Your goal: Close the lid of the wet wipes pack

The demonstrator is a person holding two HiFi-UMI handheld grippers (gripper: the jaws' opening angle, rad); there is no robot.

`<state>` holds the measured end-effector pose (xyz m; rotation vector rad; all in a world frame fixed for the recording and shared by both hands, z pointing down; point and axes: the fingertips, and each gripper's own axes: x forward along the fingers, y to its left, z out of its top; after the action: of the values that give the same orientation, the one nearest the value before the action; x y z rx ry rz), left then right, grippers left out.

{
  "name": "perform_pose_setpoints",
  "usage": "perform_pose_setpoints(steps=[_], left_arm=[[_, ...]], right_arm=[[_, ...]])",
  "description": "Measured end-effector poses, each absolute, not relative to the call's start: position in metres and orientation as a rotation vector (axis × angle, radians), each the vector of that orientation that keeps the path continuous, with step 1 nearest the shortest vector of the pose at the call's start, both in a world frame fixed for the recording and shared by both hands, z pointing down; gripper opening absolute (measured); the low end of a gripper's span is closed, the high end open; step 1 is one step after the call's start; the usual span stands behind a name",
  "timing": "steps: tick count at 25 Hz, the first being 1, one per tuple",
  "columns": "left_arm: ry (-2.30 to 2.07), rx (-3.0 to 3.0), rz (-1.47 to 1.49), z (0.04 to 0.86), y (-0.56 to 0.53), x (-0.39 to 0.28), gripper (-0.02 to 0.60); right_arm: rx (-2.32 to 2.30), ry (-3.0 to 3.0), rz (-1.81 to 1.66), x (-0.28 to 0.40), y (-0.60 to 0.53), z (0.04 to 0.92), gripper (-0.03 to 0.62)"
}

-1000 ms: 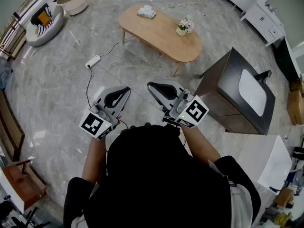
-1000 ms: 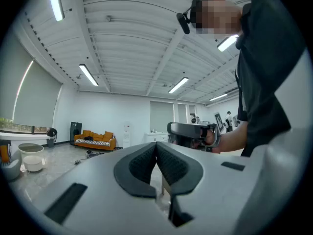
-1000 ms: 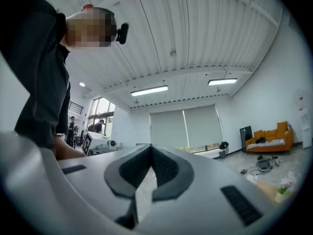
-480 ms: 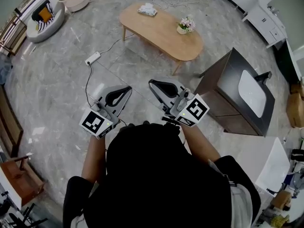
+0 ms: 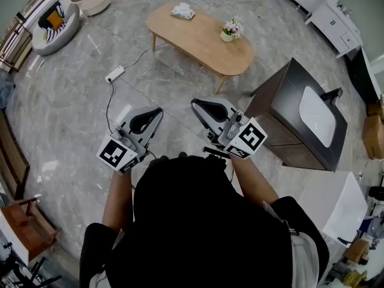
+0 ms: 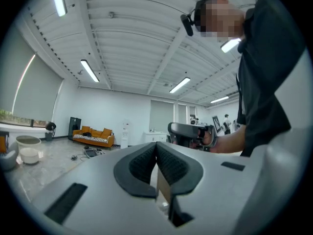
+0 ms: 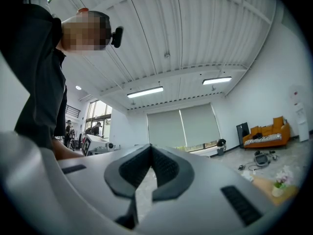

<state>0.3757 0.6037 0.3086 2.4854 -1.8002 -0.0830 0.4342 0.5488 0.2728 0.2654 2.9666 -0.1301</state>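
The wet wipes pack (image 5: 182,12) is a small pale packet lying at the far left end of the oval wooden table (image 5: 192,44), well away from both grippers. I cannot tell how its lid stands at this distance. My left gripper (image 5: 157,111) and right gripper (image 5: 196,104) are held side by side in front of the person's body, over the marble floor, pointing toward the table. Both are shut with nothing between the jaws; the left gripper (image 6: 156,147) and right gripper (image 7: 150,149) each show their dark pads meeting at the tips.
A pot of flowers (image 5: 228,32) stands on the table's right part. A dark cabinet with a white top (image 5: 300,119) is close on the right. A power strip (image 5: 116,74) with its cable lies on the floor to the left. An orange sofa (image 6: 93,136) stands far off.
Hardly anything: both grippers stay shut and held before the person, the left one shifting slightly leftward.
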Motion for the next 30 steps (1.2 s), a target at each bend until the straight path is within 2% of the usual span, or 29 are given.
perform_pose_setpoints(steps=[3,19,30], left_arm=[[-1.768,2.453,-0.189,0.313,0.599,0.378,0.015],[-1.703,2.418,-0.211,0.339,0.556,0.372,0.015],[-1.668,2.422,-0.270,0.347,0.473,0.297,0.015]], right_arm=[[0.274,2.960,-0.146,0.446,0.541,0.279,0.009],[0.172,3.017,-0.276,0.446,0.496,0.317,0.009],[0.192,3.061,-0.247,0.371,0.422,0.318,0.010]])
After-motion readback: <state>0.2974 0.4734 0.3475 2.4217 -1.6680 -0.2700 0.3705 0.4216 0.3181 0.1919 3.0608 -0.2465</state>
